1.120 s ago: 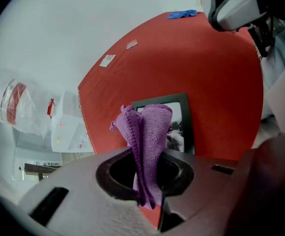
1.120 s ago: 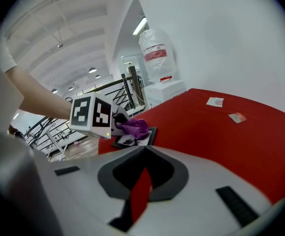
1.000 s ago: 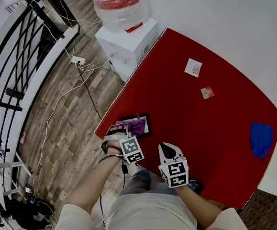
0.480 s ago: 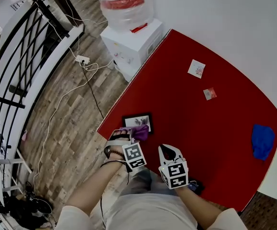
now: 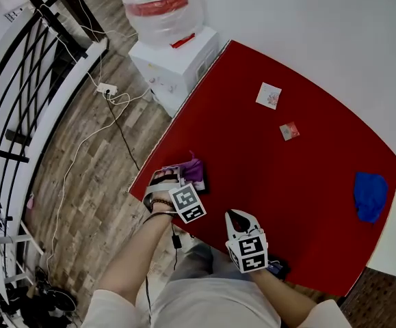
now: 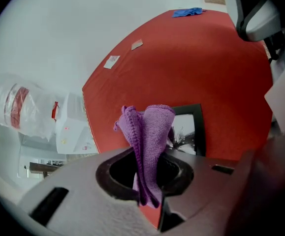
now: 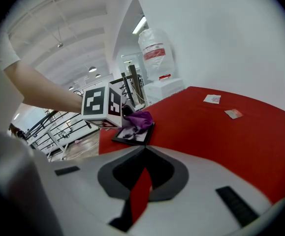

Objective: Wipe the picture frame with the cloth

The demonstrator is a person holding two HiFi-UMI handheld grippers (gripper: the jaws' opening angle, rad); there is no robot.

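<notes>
Our left gripper (image 5: 177,178) (image 6: 144,177) is clenching the purple cloth (image 5: 193,170) (image 6: 150,131), jaws pressing on the fold that is standing up between them. Half a second ago the picture frame (image 5: 200,185) (image 6: 198,128) was lying mostly uncovered beyond the cloth; now, from the head view, the cloth and left gripper are covering most of it, and only a dark edge is showing. We are holding the cloth down over the frame's near part, at the table's left corner closest to us. In the left gripper view the frame's black border and pale picture are peeking out to the right of the cloth.

Our right gripper (image 5: 238,216) (image 7: 143,154) is hovering near the table's front edge, apart from the frame, its jaw tips drawn together with nothing between them.

Around us, the red table (image 5: 286,183) is filling most of the scene. Beyond its far left edge a white water dispenser (image 5: 177,60) is standing on the wooden floor. Well apart at the table's right end a blue cloth (image 5: 370,197) is lying, and two small cards (image 5: 269,96) are sitting toward the far side.
</notes>
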